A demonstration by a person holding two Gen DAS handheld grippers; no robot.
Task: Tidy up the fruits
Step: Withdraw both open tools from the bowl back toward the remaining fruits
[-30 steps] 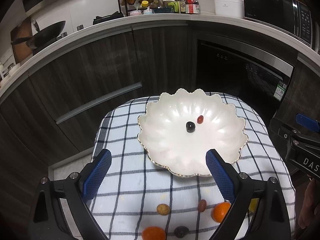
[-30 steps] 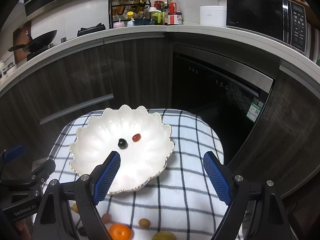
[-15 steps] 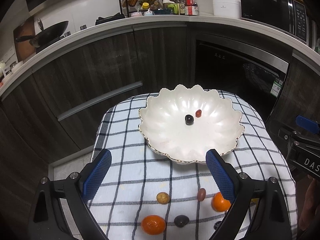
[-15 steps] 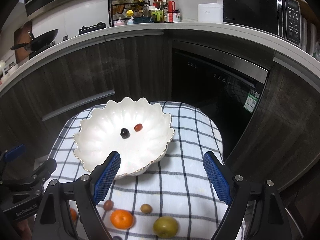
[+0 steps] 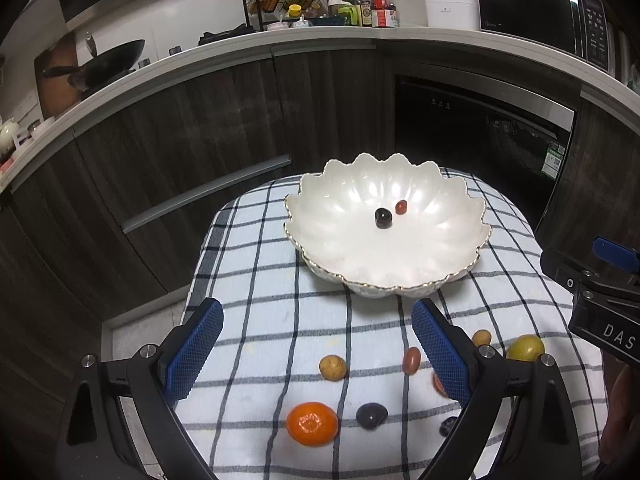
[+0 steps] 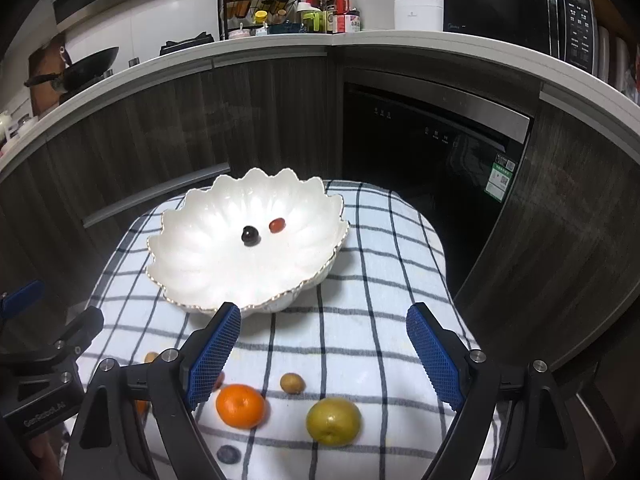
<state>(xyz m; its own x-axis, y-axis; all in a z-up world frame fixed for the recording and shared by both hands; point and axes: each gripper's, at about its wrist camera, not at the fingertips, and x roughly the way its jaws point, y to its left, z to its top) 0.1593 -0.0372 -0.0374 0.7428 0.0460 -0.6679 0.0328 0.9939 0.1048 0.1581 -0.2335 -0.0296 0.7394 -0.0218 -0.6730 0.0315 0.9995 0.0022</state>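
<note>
1. White scalloped bowl [image 5: 432, 216] with a gilt rim stands on the checked cloth [image 5: 256, 280] covering the worktop; inside it lie a dark grape [image 5: 383, 217] and a red fruit [image 5: 401, 207], close together.
2. Loose fruit on the cloth, nearer the cameras than the bowl: mandarin [image 6: 240, 406], green-yellow fruit [image 6: 333, 421], small brown fruit [image 6: 292, 383].
3. Left gripper [image 5: 316, 354]: jaws spread wide, nothing between them.
4. Right gripper [image 6: 324, 354]: jaws spread wide, empty.
5. Legible writing: "DAS" on the right gripper body, left wrist view; "GenRobot.AI" on the left gripper body, right wrist view.
</note>
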